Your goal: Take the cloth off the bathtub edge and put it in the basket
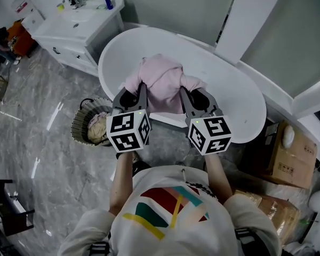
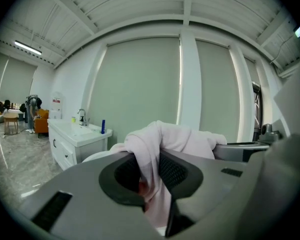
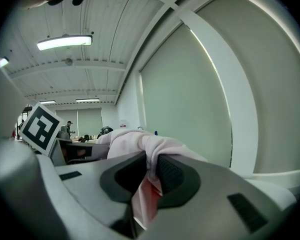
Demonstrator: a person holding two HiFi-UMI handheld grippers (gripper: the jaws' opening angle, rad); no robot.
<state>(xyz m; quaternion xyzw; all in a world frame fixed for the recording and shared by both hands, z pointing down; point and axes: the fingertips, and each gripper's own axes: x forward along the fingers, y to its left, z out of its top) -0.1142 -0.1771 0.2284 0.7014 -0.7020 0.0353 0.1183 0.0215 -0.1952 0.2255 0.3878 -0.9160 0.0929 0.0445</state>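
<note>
Pink cloth [image 1: 161,83] bunched, held up between both tools over white bathtub [image 1: 232,89], toward its near rim. Left tool [image 1: 134,96] clamped on cloth's left part. Right tool [image 1: 194,97] clamped on cloth's right part. Wicker basket [image 1: 79,122] on floor, left of bathtub, just beside left tool, with some fabric inside.
</note>
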